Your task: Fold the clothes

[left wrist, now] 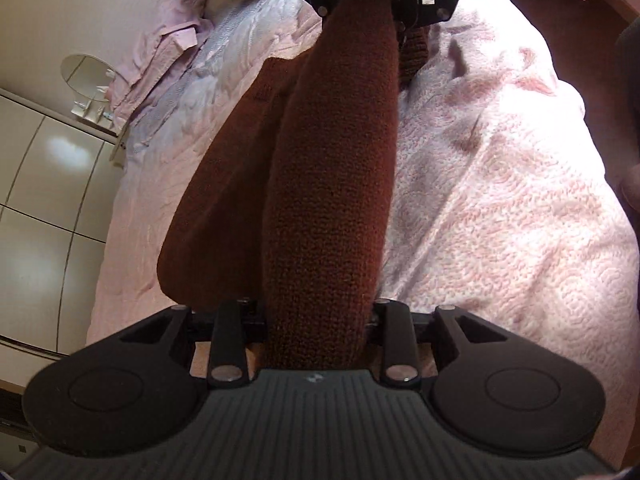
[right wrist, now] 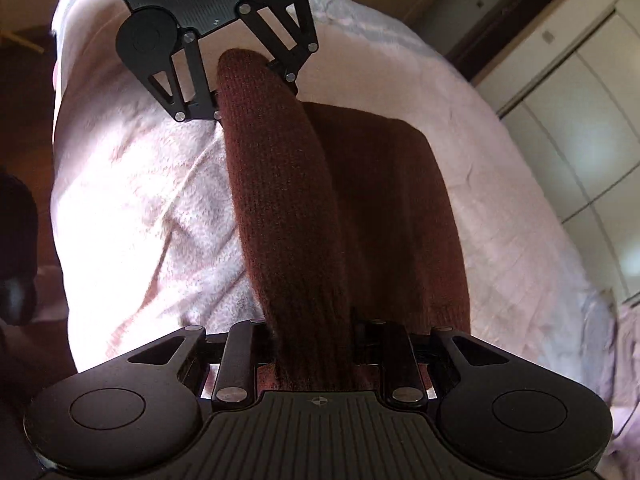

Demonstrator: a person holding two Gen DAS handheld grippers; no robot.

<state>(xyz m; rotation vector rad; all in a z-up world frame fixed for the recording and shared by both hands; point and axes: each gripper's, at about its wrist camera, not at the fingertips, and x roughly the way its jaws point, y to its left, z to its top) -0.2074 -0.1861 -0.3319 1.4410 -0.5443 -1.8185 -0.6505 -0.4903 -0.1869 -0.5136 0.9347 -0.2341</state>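
Note:
A brown knitted garment [left wrist: 332,184] is stretched in a long fold between my two grippers above the bed. Part of it hangs down and lies on the covers [right wrist: 384,200]. In the left wrist view my left gripper [left wrist: 316,316] is shut on one end of the knit, and the fabric bulges out between its jaws. At the top of that view my right gripper [left wrist: 384,4] grips the far end. In the right wrist view my right gripper [right wrist: 316,340] is shut on the knit, and my left gripper [right wrist: 256,84] holds the opposite end.
A pink patterned blanket [left wrist: 500,200] and a pale sheet [right wrist: 500,208] cover the bed. A pink shirt [left wrist: 172,40] lies crumpled by the wall, next to a round white object [left wrist: 86,72]. White wardrobe doors [right wrist: 580,140] stand beside the bed. Dark floor [right wrist: 24,80] lies beyond its edge.

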